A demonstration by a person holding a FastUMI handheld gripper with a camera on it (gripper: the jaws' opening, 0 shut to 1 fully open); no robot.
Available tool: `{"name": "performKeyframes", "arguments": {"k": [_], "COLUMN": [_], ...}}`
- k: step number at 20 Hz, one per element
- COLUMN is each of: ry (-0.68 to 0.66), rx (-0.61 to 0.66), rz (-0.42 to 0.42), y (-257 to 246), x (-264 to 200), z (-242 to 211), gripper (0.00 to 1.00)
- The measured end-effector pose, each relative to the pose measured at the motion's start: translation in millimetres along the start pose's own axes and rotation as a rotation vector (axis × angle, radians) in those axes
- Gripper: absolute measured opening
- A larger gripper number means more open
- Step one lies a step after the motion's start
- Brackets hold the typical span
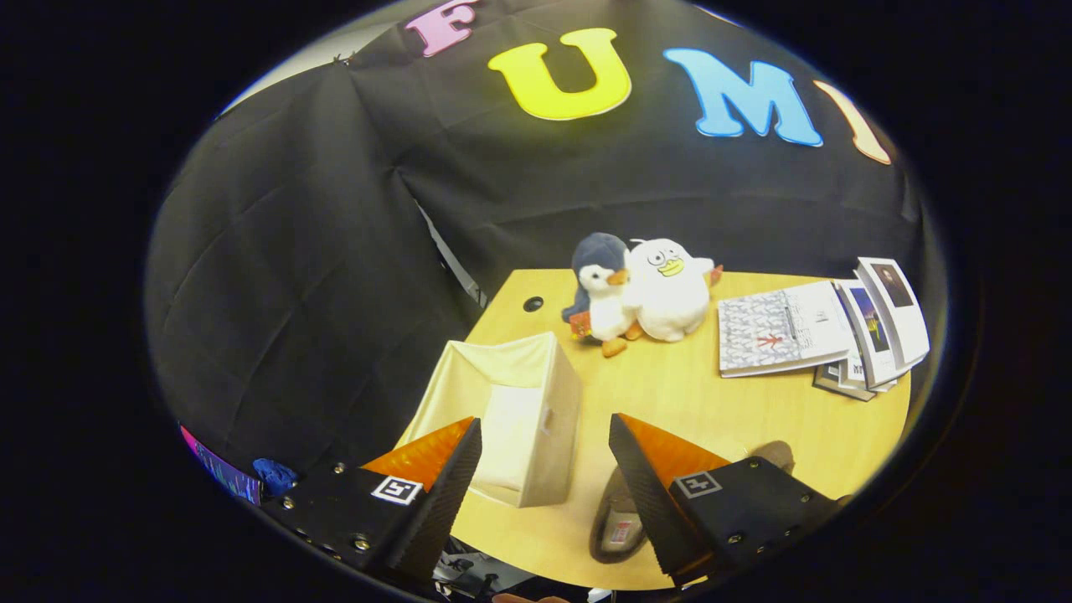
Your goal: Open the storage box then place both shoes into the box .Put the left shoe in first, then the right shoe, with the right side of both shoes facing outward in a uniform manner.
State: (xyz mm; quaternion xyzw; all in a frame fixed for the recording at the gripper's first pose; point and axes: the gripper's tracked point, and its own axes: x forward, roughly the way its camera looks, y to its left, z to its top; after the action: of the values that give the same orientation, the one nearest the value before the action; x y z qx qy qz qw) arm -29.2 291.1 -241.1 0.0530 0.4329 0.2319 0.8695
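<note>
— What's on the desk right now?

— A pale fabric storage box, square and soft-walled, open at the top, just ahead of the left finger. The desk itself is smooth light wood with a rounded edge and a small dark hole near the back.

— And the gripper?

— It hangs above the desk, fingers spread wide, nothing between them but the box corner below.

— Shoes?

— One shoe, dark-rimmed with a grey insole, lies beside the box, half hidden under the right finger. A second rounded shape peeks past that finger; I can't tell what it is.

— Further back?

— Two plush toys, a penguin touching a white duck, and fanned booklets.
</note>
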Motion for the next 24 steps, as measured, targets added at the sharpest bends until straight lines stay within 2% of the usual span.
{"name": "performKeyframes", "arguments": {"k": [9, 14, 24], "ry": [0.074, 0.190, 0.378], "rx": [0.025, 0.017, 0.015], "rz": [-0.041, -0.069, -0.123], "y": [-53.6, -81.0, -116.4], "x": [5.6, 14.8, 44.1], "z": [-59.3, -122.0, -195.0], "gripper": [0.94, 0.94, 0.93]}}
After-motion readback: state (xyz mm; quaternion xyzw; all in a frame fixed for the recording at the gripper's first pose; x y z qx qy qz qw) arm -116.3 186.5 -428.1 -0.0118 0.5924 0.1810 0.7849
